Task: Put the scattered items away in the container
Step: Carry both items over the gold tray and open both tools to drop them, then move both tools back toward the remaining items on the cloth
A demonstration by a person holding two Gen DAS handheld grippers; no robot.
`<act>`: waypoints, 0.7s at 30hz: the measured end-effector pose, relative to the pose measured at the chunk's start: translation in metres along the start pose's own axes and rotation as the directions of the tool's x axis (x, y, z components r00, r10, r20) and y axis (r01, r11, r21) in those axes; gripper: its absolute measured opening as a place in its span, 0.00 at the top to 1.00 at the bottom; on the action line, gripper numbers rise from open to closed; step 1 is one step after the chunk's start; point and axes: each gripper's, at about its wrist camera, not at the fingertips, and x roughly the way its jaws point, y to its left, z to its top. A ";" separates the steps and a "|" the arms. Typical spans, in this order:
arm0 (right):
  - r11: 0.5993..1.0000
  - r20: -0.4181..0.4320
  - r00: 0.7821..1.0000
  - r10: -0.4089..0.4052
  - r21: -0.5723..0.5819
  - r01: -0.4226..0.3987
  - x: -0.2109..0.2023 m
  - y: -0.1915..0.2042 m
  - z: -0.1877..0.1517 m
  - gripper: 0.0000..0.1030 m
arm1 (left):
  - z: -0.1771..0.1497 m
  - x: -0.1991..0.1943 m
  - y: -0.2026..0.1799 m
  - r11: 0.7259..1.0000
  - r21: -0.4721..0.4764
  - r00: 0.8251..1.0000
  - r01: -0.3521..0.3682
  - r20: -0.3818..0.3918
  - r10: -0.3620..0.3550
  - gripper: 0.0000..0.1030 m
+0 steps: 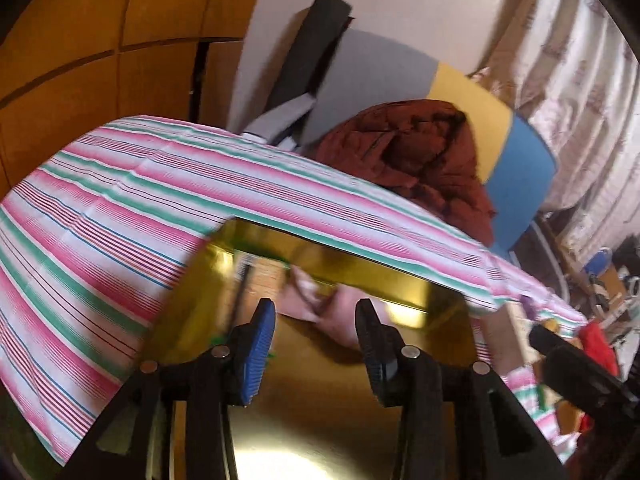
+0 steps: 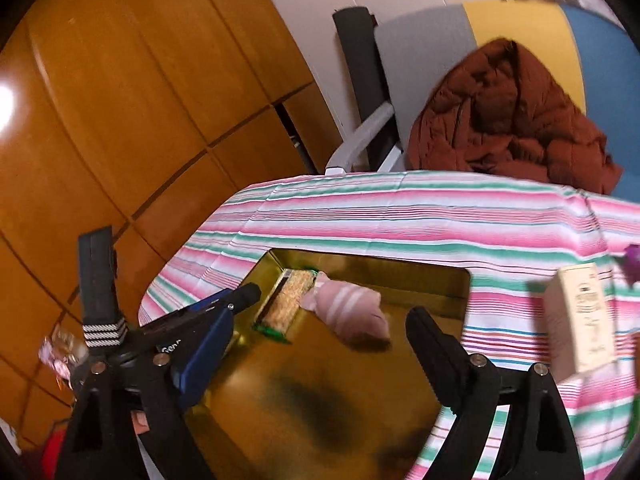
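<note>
A shiny gold tin tray [image 2: 424,284] lies on the striped tablecloth; it also shows in the left wrist view [image 1: 360,268]. Inside it lie a pink striped pouch [image 2: 352,310] and a tan block with green and black edges [image 2: 286,300]. The pouch [image 1: 320,308] shows blurred in the left wrist view. My left gripper [image 1: 316,320] hovers open and empty over the tray. My right gripper [image 2: 316,344] is open and empty above the tray's near half. The left gripper's fingers [image 2: 224,300] reach in from the left in the right wrist view.
A cream box [image 2: 580,320] stands on the striped cloth [image 2: 400,216] right of the tray, with a purple item [image 2: 632,264] behind it. A chair with a rust-brown jacket [image 2: 512,112] stands beyond the table. Wooden panels [image 2: 140,100] lie left.
</note>
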 end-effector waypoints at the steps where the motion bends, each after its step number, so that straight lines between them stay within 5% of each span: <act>1: 1.000 0.003 1.000 -0.013 -0.010 0.013 -0.007 -0.002 -0.003 0.14 | -0.003 -0.002 -0.006 1.000 0.002 1.000 0.021 -0.004 -0.021 0.59; 13: 0.984 -0.001 0.984 -0.178 0.025 0.178 -0.077 -0.071 -0.029 0.14 | -0.042 -0.019 -0.096 0.974 0.095 0.978 0.204 -0.067 -0.198 0.56; 21: 0.904 -0.047 0.913 -0.404 0.127 0.407 -0.118 -0.167 -0.027 0.14 | -0.069 -0.019 -0.144 0.961 0.166 0.971 0.223 -0.127 -0.203 0.49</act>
